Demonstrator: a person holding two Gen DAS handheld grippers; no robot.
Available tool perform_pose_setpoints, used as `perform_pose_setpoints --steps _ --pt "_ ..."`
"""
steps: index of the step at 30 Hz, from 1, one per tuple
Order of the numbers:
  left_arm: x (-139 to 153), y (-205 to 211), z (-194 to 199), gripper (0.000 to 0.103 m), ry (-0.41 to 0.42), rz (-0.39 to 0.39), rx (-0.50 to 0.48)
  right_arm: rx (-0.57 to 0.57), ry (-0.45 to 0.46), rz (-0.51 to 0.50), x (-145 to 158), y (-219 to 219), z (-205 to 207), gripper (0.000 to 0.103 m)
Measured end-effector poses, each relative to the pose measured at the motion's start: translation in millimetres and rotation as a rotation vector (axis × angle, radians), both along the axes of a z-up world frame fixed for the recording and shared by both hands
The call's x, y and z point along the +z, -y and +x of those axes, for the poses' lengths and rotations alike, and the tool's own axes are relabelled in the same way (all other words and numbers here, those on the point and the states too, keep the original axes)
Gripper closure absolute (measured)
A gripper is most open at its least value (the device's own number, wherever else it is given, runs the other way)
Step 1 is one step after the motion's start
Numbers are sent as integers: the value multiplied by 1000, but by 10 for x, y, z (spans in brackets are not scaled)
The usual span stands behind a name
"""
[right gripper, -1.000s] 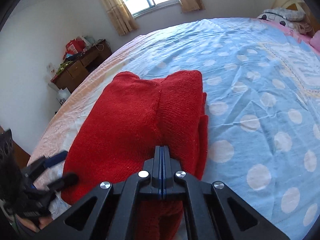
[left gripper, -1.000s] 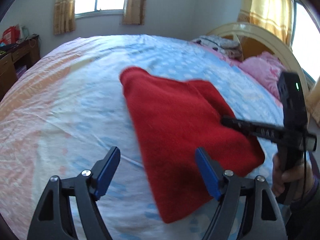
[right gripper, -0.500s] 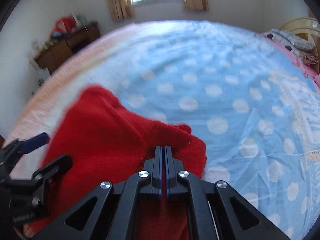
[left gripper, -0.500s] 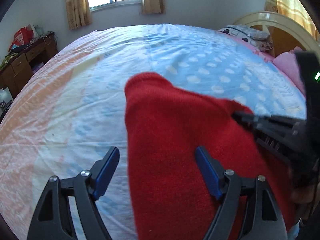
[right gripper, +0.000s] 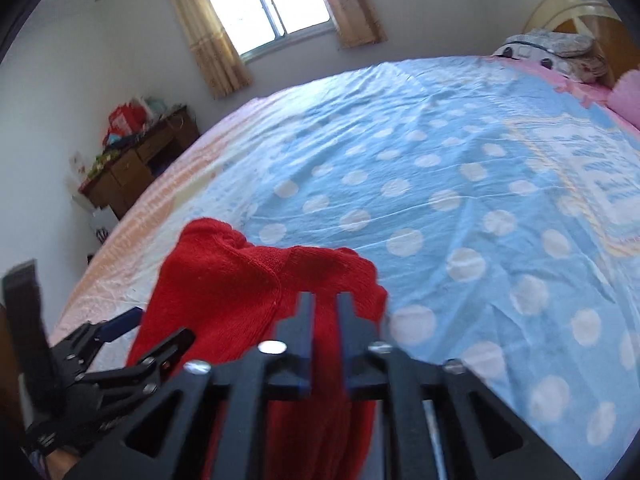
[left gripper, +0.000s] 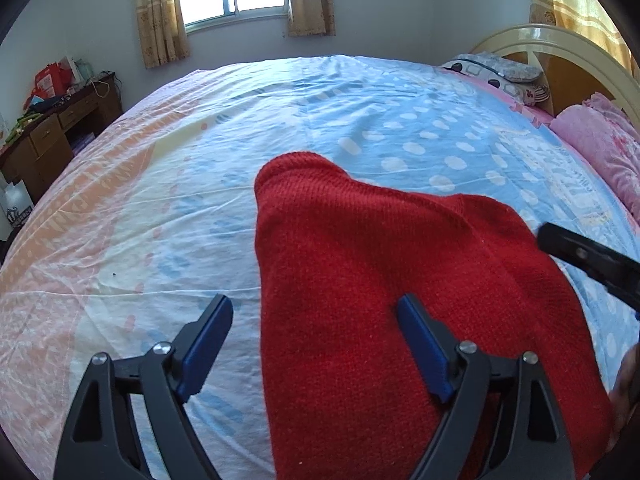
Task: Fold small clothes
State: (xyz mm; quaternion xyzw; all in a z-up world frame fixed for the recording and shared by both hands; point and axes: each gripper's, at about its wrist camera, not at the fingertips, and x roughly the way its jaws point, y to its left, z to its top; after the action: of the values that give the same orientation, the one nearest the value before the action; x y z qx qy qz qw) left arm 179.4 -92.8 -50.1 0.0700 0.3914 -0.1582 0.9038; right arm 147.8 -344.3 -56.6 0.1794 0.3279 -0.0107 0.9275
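Now our right gripper, slightly parted, straddles the red knitted garment's near-right edge, while our wide-open, empty left gripper brackets its near-left edge, the garment's length running away from both.

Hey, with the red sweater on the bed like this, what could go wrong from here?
1. The right gripper has only a narrow gap with red sweater between its fingers; pulling away now might drag the fold apart.
2. The left gripper is wide open, holding nothing, so the near part may shift.
3. The sweater sits bunched on the bedsheet; it may fold unevenly.
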Motion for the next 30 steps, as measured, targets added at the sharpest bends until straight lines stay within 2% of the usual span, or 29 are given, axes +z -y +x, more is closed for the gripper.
perform_pose_setpoints --steps 1,2,5,7,9,13,15,17,19,20,24,30 --pt "35 -71 -10 16 -14 -35 -13 -8 17 14 25 41 -131 31" --pt "66 -143 -24 16 -20 -76 -19 -13 28 25 36 79 -234 29" --pt "115 -344 0 16 -52 -199 0 -65 36 108 2 311 -478 29" --pt "51 -377 96 17 -118 -244 15 -78 46 221 -88 457 -513 29" --pt "-42 -324 144 18 -169 -262 3 -60 14 306 -232 474 -442 29" --pt "-212 -270 166 15 -214 -319 11 -15 -40 340 -447 294 -254 29" --pt "-210 -277 154 14 -217 -326 5 9 -17 308 -440 176 -209 29" --pt "-203 -249 130 14 -205 -312 -3 75 -35 285 -455 31 -126 29" --pt "-200 -234 125 13 -193 -299 -7 76 -35 191 -428 -112 -109 29" --pt "-204 -236 131 13 -193 -301 -7 74 -33 180 -426 -131 -113 29" --pt "-216 -265 135 12 -192 -309 -11 76 -1 268 -461 -21 -158 29" --pt "-222 -289 140 11 -191 -314 -8 81 16 269 -474 -4 -188 29"
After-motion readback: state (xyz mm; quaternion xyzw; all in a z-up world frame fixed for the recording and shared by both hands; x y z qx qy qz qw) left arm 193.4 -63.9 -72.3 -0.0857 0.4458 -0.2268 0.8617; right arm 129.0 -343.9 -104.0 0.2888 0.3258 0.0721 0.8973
